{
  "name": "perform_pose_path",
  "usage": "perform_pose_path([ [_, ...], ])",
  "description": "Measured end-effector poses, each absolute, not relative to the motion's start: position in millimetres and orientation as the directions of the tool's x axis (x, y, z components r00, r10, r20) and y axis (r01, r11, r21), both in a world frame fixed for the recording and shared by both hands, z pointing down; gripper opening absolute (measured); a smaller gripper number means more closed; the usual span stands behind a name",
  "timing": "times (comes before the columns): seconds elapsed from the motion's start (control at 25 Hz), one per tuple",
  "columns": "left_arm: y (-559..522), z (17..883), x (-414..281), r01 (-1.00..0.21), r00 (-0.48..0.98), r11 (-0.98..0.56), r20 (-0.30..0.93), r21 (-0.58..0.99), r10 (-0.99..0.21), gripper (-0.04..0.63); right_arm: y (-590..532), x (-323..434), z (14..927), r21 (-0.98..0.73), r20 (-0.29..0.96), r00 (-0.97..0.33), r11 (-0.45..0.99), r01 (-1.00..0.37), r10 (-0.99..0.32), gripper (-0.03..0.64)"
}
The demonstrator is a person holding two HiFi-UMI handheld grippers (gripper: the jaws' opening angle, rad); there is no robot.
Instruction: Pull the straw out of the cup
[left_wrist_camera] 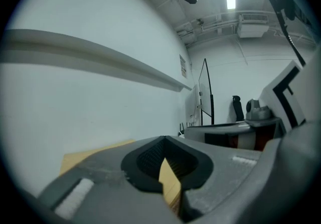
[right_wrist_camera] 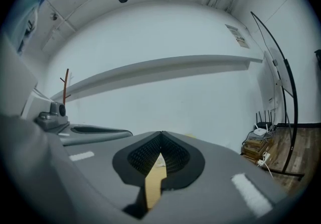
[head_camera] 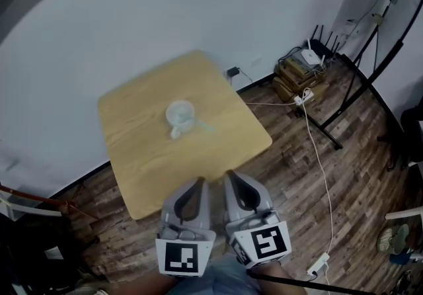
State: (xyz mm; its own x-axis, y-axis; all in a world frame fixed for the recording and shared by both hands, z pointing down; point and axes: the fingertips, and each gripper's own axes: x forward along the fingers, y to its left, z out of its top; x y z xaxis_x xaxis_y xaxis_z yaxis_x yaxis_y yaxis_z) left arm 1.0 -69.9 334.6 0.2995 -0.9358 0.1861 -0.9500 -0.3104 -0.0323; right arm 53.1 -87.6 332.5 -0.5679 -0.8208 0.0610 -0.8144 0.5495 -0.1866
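though gripper views miss it, head view shows the cup (head_camera: 180,115).

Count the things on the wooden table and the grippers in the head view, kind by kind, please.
Cup: 1
Straw: 1, faint and blurred
Grippers: 2, the left gripper and the right gripper
Total: 4

Cup (head_camera: 180,117) on table (head_camera: 152,174), near its middle. Left gripper (head_camera: 200,183) and right gripper (head_camera: 230,175) side by side at the table's near edge — left one at left, both well apart from the cup. Far right, by the wall: router (head_camera: 310,57) atop stacked boxes (head_camera: 295,77) on the floor (head_camera: 291,181). Cable (head_camera: 322,161) runs near-to-far, right of the table.
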Motion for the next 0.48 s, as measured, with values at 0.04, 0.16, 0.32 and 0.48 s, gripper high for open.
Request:
perform_pose_path([
  [0.04, -79, 334, 6, -0.954, 0.285, -0.297, 0.189, -0.035, -0.94, 0.018, -97, 58, 333, -0.192, 0.06, -0.581, 0.562, -0.804, -0.811, 0.008],
  [0.16, -102, 332, 20, -0.964, 0.244, -0.259, 0.194, -0.053, -0.95, 0.018, -123, 70, 330, -0.206, 0.051, -0.623, 0.602, -0.772, -0.781, 0.008],
  [0.32, -123, 318, 36, -0.976, 0.189, -0.203, 0.17, -0.073, -0.967, 0.018, -150, 80, 319, -0.207, 0.023, -0.674, 0.656, -0.725, -0.738, 0.007],
  [0.48, -138, 300, 38, -0.987, 0.121, -0.133, 0.123, -0.089, -0.985, 0.018, -170, 79, 302, -0.184, -0.022, -0.722, 0.713, -0.677, -0.692, 0.008],
])
